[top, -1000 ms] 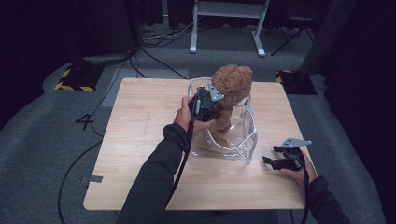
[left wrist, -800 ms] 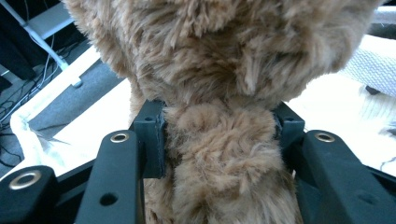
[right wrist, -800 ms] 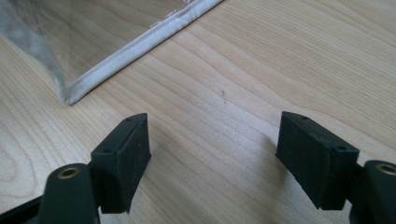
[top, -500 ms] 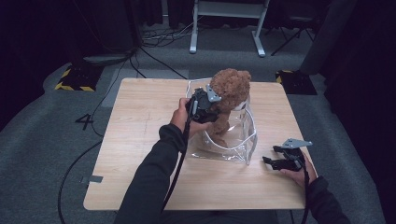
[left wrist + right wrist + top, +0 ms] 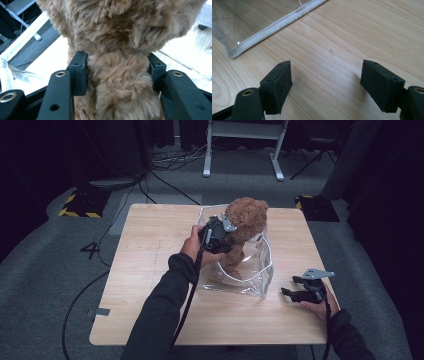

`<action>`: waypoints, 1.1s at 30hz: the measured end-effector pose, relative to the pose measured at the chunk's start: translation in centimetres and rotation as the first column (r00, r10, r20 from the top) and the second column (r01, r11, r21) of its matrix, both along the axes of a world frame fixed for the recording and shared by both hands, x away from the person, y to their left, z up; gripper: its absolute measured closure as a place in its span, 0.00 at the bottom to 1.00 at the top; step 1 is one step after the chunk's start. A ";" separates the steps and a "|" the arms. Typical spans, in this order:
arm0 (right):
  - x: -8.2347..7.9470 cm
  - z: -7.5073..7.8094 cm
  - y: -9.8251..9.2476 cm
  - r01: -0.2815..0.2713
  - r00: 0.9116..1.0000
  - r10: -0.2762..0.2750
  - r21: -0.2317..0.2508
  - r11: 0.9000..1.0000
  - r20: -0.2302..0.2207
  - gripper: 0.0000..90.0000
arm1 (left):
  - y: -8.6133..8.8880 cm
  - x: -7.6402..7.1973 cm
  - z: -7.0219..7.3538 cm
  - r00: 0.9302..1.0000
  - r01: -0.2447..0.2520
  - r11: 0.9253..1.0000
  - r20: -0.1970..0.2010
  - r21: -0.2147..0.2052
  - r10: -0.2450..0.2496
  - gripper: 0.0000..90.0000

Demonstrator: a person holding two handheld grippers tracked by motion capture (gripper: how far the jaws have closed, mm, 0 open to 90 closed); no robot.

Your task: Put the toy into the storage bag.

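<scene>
A brown teddy bear (image 5: 245, 217) stands with its lower half inside a clear plastic bag (image 5: 260, 270) at the middle of the wooden table (image 5: 150, 245). My left gripper (image 5: 229, 239) reaches in from the left and holds the bear below its head. In the left gripper view the fur (image 5: 117, 82) bulges between both pads; the jaws have just been opening, and the pads still touch it. My right gripper (image 5: 289, 286) rests on the table to the right of the bag, open, with bare wood between its jaws (image 5: 327, 75). The bag's white seam (image 5: 274, 27) lies just ahead of it.
The table's right edge (image 5: 327, 320) runs close beside the right hand. A white desk frame (image 5: 240, 150), cables and yellow-black marked pads (image 5: 80, 205) lie on the grey floor beyond the table.
The bear has sunk a little lower into the bag. Both hands stay where they were.
</scene>
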State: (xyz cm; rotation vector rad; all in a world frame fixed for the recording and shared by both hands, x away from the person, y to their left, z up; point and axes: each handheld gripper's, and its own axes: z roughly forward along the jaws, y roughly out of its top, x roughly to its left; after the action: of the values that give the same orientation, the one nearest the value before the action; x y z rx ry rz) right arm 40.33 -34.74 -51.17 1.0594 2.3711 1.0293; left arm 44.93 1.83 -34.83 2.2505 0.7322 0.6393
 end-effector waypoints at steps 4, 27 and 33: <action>0.0 0.0 0.0 -0.001 1.000 0.001 0.003 1.000 0.000 0.28 | -0.1 0.1 -0.1 1.000 0.002 1.000 -0.004 0.016 -0.002 0.52; 0.0 0.0 0.0 0.000 1.000 0.000 0.003 1.000 0.001 0.28 | 1.4 -1.2 2.7 1.000 0.017 0.994 -0.020 -0.112 -0.020 0.39; 0.0 0.0 0.0 0.000 1.000 0.000 0.004 1.000 0.001 0.28 | 1.5 -1.1 2.5 1.000 0.022 0.994 -0.019 -0.111 -0.024 0.39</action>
State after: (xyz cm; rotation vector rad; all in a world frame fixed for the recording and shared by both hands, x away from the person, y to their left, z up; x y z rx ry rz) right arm 40.32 -34.74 -51.20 1.0599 2.3694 1.0343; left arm 43.79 3.28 -32.37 2.1633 0.7325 0.5523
